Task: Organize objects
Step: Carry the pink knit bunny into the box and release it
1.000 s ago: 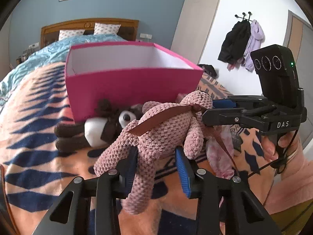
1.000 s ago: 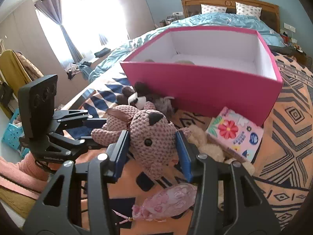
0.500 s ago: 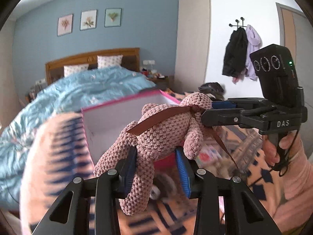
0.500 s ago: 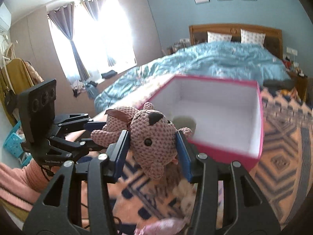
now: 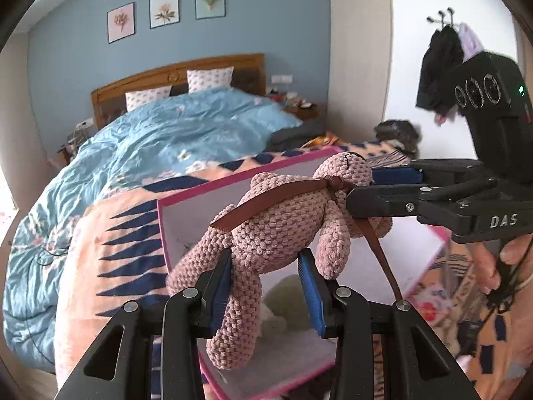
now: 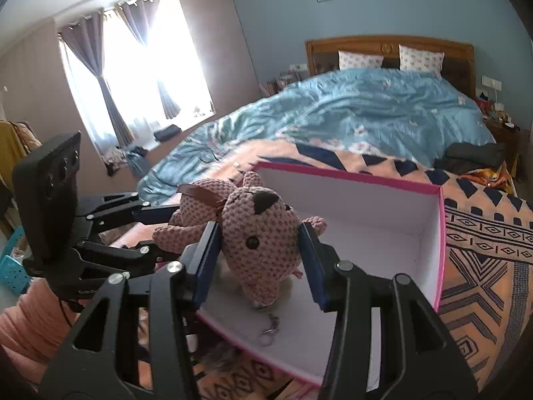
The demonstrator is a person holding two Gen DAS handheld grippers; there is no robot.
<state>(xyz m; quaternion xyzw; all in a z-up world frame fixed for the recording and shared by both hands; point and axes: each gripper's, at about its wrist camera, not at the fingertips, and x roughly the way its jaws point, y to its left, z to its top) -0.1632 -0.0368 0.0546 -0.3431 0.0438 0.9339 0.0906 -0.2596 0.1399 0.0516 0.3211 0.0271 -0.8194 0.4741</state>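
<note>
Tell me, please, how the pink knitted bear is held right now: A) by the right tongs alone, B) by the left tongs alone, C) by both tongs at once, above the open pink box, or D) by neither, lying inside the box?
C: the left tongs clamp the pink knitted bear at its body, the right tongs its head, above the pink box.

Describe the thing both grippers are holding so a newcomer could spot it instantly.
Start at the bed's patterned orange blanket and find the pink box with white walls. Held above it, between the left gripper and right gripper, is the pink knitted teddy bear, alone in wearing a brown ribbon.
</note>
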